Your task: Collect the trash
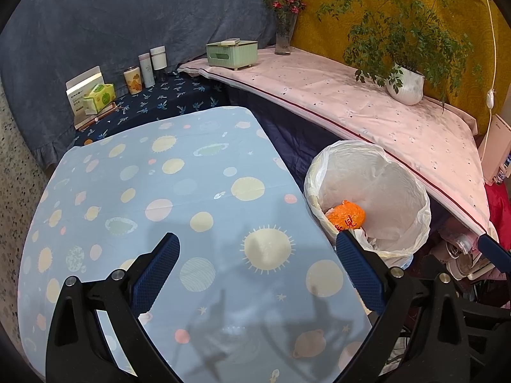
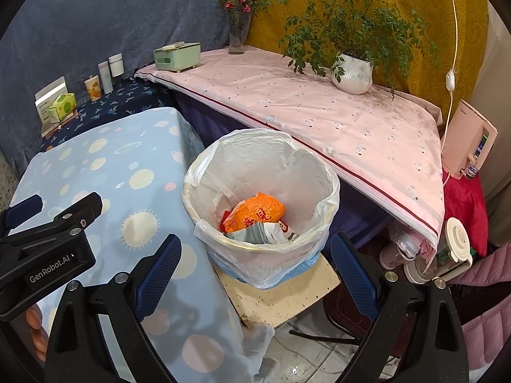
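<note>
Both claws stand wide and hold nothing: the left gripper [image 1: 257, 255] hangs over the pale blue tablecloth printed with suns and planets [image 1: 153, 198], and the right gripper [image 2: 255, 255] hangs just above the near rim of the round bin lined with a thin white plastic bag [image 2: 332, 191]. The trash sits inside that bin: a crumpled orange plastic bag with red characters [image 2: 255, 212] lies on top of grey-and-white wrappers, its long axis running roughly from 8 to 2 o'clock in the right wrist view. From the right claw the bin lies at 12 o'clock, directly ahead; from the left claw it lies at about 2 o'clock, off the table's edge, so the right hand is the nearer one. No loose trash shows on the blue cloth, though the fisheye edges are too warped to be sure. Readable writing is sparse: "GenRobot.AI" on the left gripper's black body in the right wrist view; the red characters on the orange bag are too creased to read.
</note>
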`<control>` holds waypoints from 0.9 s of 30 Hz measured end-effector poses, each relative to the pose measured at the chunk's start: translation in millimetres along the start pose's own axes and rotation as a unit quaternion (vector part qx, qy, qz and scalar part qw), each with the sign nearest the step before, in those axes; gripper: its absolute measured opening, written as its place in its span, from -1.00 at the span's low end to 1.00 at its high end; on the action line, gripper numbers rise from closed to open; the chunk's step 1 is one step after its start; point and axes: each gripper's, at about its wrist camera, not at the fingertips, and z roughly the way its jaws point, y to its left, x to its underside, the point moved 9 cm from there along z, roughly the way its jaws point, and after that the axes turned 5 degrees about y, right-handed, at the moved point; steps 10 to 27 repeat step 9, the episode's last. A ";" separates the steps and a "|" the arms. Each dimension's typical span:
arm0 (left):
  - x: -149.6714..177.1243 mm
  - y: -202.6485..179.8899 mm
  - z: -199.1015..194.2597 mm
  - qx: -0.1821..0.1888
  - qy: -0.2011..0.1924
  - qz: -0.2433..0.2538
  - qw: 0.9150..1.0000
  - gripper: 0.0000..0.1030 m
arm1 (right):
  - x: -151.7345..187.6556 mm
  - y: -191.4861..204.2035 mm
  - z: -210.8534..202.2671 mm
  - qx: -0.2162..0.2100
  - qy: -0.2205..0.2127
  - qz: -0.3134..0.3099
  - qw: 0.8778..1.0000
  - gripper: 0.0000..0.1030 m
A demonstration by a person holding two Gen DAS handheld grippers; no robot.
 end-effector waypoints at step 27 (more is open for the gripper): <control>-0.1 2.6 3.0 0.003 0.006 -0.004 1.000 0.82 | -0.1 1.6 -1.0 -0.001 0.000 0.003 1.000 0.76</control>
